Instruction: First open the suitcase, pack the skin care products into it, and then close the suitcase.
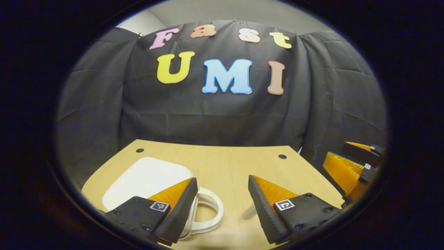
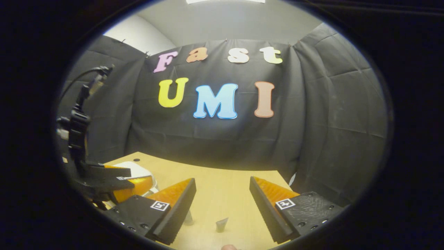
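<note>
- Opening step not yet begun, by the look of it: white suitcase [image 1: 145,178] lying flat and shut on the wooden table [image 1: 229,163], lid down, nothing lifted.
- In the left gripper view, left gripper [image 1: 222,205] hanging low over the near part of the table, jaws spread wide, nothing between them.
- Suitcase toward the left of that view, its near end hidden behind the left finger; white loop handle [image 1: 210,211] poking out just inside that finger, within the gap but close against its inner face, not pinched.
- Slim pale object [image 1: 249,211] beside the opposite finger, mostly hidden; probably one of the skin care products, too little showing to say which.
- In the right gripper view, right gripper [image 2: 222,205] also low over the table, jaws spread, holding nothing.
- Small grey tube-like item [image 2: 221,225] standing on the table in the gap between the right gripper's fingers, apart from both; a second small upright piece [image 2: 189,218] just beside the left-hand finger of that view. Likely skin care products; shape too small to name closer.
- Left gripper also seen from the right gripper view at the far left, above the suitcase corner [image 2: 137,170].
- Next move, as a judgement: catching the handle or lid edge with the left gripper and raising the lid; calls for closing on the loop squarely, or hooking under the rim, with the case kept from sliding on the smooth top.
- Right gripper well placed afterwards for picking up the small items.
</note>
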The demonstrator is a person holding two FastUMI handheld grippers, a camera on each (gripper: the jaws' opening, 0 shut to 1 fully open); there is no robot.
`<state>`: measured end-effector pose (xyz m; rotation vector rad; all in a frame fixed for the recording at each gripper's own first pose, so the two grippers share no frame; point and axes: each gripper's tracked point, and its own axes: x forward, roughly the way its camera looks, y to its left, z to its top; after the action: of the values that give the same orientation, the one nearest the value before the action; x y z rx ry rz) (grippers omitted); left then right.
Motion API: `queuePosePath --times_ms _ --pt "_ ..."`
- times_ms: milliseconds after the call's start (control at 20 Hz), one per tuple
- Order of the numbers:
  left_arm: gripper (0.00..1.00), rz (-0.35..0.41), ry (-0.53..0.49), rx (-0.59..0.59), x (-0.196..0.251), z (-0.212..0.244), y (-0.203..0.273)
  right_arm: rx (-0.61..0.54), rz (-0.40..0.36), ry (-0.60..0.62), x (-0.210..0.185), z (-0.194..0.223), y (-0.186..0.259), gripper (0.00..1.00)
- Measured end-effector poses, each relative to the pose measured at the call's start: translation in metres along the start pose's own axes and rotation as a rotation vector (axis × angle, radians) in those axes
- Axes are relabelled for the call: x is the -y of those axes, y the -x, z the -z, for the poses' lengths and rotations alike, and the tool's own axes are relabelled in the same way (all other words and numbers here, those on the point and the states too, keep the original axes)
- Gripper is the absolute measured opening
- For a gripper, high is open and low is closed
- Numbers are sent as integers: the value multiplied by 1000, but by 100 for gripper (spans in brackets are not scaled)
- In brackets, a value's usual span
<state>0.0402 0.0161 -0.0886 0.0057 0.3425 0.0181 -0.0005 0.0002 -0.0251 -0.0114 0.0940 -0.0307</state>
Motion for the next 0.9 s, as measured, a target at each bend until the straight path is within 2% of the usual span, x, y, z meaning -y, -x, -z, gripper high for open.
queuePosePath --times_ms 100,300,550,650,750,900 --pt "95 -1 -3 -105 -3 22 -16 -8 3 1 2 2 -1 94" --pt "95 51 1 -283 7 57 -37 -30 -4 -13 2 8 -4 94" --pt "95 59 90 -466 4 100 -72 -34 -26 -10 2 10 1 94" --pt "83 41 90 -520 2 114 -78 -29 -32 -6 6 9 3 94" --pt "76 34 92 -550 2 122 -83 -30 -48 -13 8 10 6 94" --pt "41 -4 114 -598 -5 133 -86 -26 -77 -28 13 12 13 94"
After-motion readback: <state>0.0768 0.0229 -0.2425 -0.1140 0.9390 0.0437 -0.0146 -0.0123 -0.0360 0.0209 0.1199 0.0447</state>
